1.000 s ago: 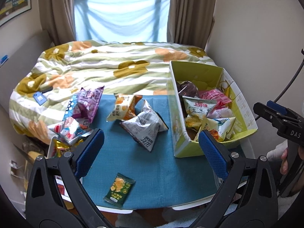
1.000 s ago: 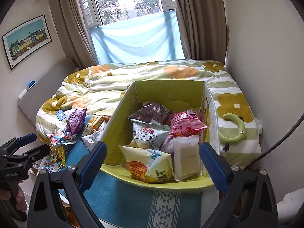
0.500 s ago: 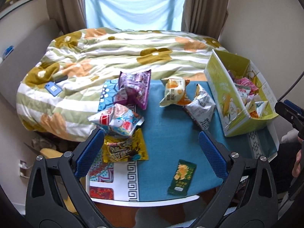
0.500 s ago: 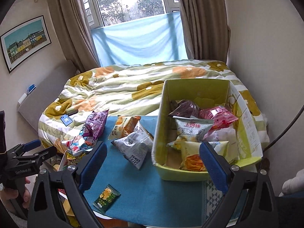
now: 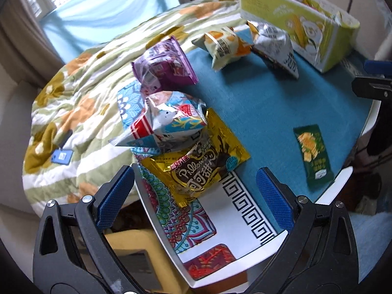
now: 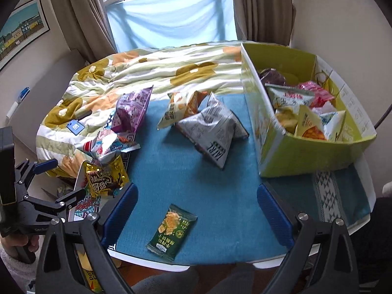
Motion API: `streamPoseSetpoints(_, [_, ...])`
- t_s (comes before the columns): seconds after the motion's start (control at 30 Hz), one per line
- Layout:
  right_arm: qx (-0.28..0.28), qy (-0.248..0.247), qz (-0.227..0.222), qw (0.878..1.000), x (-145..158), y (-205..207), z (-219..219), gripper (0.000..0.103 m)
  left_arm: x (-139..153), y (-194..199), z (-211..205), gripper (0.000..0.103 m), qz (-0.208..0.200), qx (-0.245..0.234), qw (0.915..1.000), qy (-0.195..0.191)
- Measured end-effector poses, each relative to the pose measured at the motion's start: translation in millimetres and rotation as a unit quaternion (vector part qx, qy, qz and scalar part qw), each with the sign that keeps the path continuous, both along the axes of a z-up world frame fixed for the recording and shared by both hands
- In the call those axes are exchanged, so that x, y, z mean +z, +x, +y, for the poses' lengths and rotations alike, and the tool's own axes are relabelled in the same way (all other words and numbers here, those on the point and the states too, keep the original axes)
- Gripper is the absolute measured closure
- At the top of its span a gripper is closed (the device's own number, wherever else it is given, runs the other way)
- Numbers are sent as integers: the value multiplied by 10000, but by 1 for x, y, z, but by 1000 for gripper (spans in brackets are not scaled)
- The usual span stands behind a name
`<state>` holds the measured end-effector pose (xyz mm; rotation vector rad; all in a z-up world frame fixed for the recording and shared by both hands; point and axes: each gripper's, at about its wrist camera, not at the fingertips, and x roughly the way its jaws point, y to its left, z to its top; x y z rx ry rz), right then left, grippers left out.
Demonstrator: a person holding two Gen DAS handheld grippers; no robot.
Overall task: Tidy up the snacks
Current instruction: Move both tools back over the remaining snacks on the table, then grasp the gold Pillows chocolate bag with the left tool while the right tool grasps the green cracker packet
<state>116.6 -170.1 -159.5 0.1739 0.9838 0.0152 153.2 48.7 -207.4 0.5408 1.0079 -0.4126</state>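
My left gripper [image 5: 194, 197] is open, hovering just in front of a gold Pillows packet [image 5: 196, 163] at the table's left edge. A red-and-blue bag [image 5: 164, 125] leans on it, with a purple bag [image 5: 164, 66] behind. Seen from the right wrist, my right gripper [image 6: 196, 212] is open above a dark green packet [image 6: 172, 229] on the blue cloth. A grey bag [image 6: 213, 132] and an orange-white bag [image 6: 181, 107] lie mid-table. The green box [image 6: 306, 152] at the right holds several snack bags.
The small table [image 6: 137, 258] with its blue cloth stands against a bed with a flowered quilt [image 6: 147, 73]. A blue tag [image 6: 75, 127] lies on the quilt. A yellow stool [image 5: 139, 259] sits under the table's left edge. A person's hand [image 6: 14, 247] holds the left gripper.
My left gripper has swung left and down, closing in on the gold packet. My right gripper has turned left, off the box and over the middle of the table.
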Motion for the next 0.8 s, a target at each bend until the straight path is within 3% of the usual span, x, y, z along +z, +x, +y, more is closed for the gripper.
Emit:
streamPoseSetpoints(0.2, [-50,46,461,9989,-43,-1,23,6,-35,7,-15,7,-6,-764,9957,531])
streamPoseSetpoints(0.3, [-27,79,674,9977,-63,0,33,6,-49,14,-19,19,111,-923,9929,740])
streamPoseSetpoints(0.6, [-148,154,968,9951,-107,-5,49,6,-78,17,-29,21,145,-1272,9848,1172])
streamPoseSetpoints(0.8, [-123,94,994,9949,-113,-11,52,6,-80,22,-27,37,441,-1286,9861,952])
